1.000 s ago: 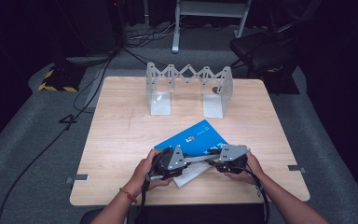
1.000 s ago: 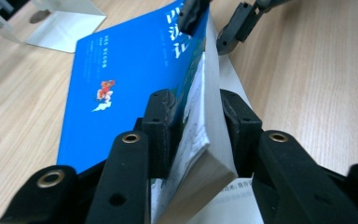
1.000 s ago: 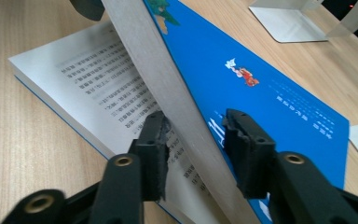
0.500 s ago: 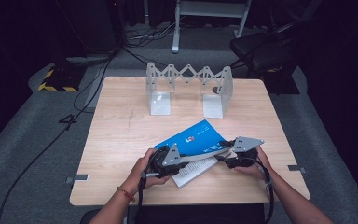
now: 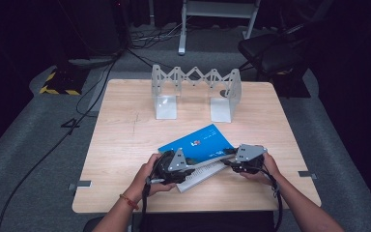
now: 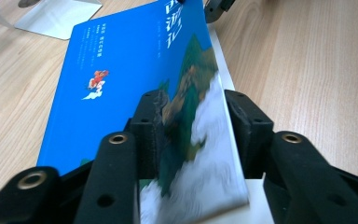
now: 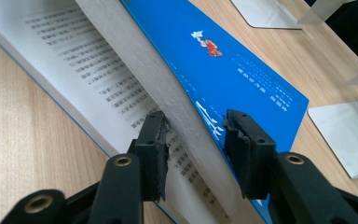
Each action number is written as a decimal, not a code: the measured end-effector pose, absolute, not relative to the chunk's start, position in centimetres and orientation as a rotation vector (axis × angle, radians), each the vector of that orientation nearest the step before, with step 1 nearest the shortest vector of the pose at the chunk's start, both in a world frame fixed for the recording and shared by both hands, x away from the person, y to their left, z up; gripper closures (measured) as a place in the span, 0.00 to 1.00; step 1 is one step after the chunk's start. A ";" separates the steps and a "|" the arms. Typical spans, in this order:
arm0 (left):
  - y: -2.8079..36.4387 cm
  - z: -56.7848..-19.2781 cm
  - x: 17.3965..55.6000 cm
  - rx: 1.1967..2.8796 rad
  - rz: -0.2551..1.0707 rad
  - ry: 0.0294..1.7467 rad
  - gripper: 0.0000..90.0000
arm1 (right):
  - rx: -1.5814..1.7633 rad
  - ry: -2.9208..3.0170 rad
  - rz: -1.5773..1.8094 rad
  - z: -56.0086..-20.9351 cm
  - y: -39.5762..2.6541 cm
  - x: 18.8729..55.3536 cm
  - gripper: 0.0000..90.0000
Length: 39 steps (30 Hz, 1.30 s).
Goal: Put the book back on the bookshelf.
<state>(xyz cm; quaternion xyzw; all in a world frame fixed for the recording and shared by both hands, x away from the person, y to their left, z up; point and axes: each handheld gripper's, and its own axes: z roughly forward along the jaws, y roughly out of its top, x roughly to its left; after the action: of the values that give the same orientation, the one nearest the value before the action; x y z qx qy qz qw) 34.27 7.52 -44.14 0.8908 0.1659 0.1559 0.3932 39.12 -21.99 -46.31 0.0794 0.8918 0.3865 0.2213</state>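
Where pages lie open (image 7: 98, 79), unreadable print.

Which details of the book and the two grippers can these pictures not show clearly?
- Book: printed page text is blurred in the right gripper view; near cover corner smeared in the left gripper view.
- Left gripper: whether its pads press the cover is unclear.
- Right gripper: contact with the lifted pages is unclear.
- Metal rack: cut off in both gripper views.
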 end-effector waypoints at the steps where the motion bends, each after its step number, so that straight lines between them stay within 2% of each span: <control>1: 7.3 -44.1 34.3 2.266 0.412 0.431 0.64 | 0.212 2.463 1.057 -46.3 -21.7 39.0 0.69; 6: 6.9 -44.6 34.4 2.316 0.503 0.462 0.66 | 0.171 2.462 0.999 -45.9 -20.3 38.3 0.72; 11: 7.5 -44.7 34.6 2.325 0.529 0.413 0.72 | 0.163 2.463 0.980 -45.9 -19.6 38.0 0.72; 20: 8.8 -45.1 35.3 2.319 0.441 0.401 0.76 | 0.206 2.456 1.080 -47.1 -21.7 40.2 0.57; 22: 9.2 -45.0 35.6 2.298 0.418 0.409 0.76 | 0.224 2.453 1.092 -47.2 -22.8 41.0 0.57; 26: 9.4 -44.9 35.7 2.296 0.414 0.411 0.76 | 0.195 2.469 1.084 -47.0 -23.4 41.8 0.64; 29: 9.5 -44.8 35.8 2.295 0.362 0.433 0.73 | 0.170 2.463 1.070 -46.7 -23.4 41.8 0.66; 35: 9.2 -44.4 35.3 2.318 0.384 0.468 0.63 | 0.112 2.450 0.967 -45.7 -22.4 41.2 0.68; 39: 8.7 -43.7 34.8 2.306 0.400 0.529 0.60 | 0.137 2.439 0.942 -45.3 -21.7 40.5 0.68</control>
<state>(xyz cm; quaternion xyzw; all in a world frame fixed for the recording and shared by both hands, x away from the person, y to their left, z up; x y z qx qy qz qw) 34.81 8.74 -43.70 0.8957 0.2054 0.1552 0.3625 40.45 -21.70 -45.28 0.0504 0.8998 0.3475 0.2590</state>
